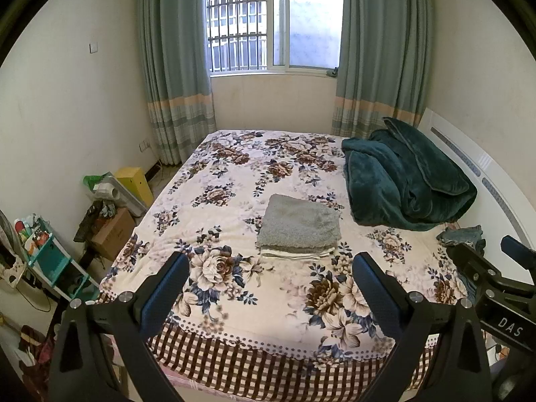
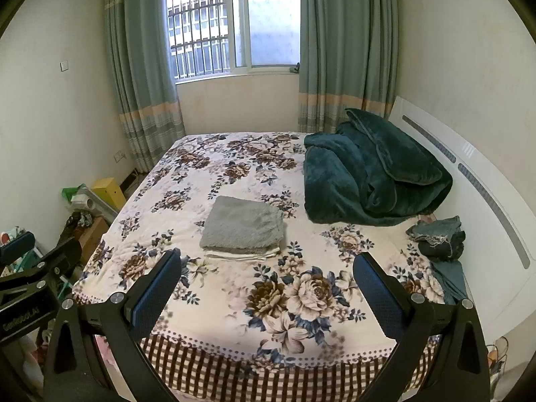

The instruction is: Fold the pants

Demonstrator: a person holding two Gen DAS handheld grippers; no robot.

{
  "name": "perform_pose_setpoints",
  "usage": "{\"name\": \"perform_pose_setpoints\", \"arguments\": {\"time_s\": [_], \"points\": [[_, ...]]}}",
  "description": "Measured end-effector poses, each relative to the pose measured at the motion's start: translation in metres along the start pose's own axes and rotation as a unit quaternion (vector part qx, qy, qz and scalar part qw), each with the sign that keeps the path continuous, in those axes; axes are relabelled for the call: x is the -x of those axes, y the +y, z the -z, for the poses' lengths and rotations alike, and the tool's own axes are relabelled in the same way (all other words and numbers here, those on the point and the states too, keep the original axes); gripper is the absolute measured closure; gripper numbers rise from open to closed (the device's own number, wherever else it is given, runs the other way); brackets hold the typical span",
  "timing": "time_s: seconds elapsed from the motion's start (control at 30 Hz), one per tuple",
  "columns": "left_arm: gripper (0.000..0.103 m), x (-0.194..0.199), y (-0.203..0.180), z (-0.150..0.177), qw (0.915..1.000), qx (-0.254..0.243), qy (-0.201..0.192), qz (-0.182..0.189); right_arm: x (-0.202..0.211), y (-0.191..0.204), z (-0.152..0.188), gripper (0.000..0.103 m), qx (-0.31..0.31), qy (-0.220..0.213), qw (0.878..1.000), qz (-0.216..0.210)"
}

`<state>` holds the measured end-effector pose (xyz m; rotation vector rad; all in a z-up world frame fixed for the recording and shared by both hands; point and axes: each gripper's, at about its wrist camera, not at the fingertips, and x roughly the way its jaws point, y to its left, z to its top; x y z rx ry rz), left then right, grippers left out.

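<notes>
A folded grey fleecy garment (image 1: 298,226) with a pale layer under it lies flat in the middle of the floral bed (image 1: 234,174); it also shows in the right wrist view (image 2: 243,226). My left gripper (image 1: 271,288) is open and empty above the bed's near edge, short of the grey fold. My right gripper (image 2: 266,288) is open and empty too, beside the left one. Crumpled blue denim pants (image 2: 439,238) lie at the bed's right edge by the headboard, also in the left wrist view (image 1: 462,234), partly hidden behind the right gripper's body.
A heaped dark green blanket (image 2: 375,181) fills the far right of the bed. A white headboard (image 2: 485,181) runs along the right. Boxes and clutter (image 1: 114,207) and a teal shelf (image 1: 50,261) stand on the floor at left. Curtains and a window (image 1: 274,23) are behind.
</notes>
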<state>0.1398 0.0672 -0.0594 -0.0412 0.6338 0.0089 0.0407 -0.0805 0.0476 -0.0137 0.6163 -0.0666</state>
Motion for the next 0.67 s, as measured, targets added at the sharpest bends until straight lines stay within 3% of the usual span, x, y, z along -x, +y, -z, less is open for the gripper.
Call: {"name": "perform_pose_setpoints", "arguments": {"time_s": [0.67], "points": [[0.004, 0.0055, 0.0038, -0.004, 0.9999, -0.001, -0.011, -0.003, -0.001, -0.0019, 0.0005, 0.0, 0.0, -0.001, 1.0, 0.0]]}}
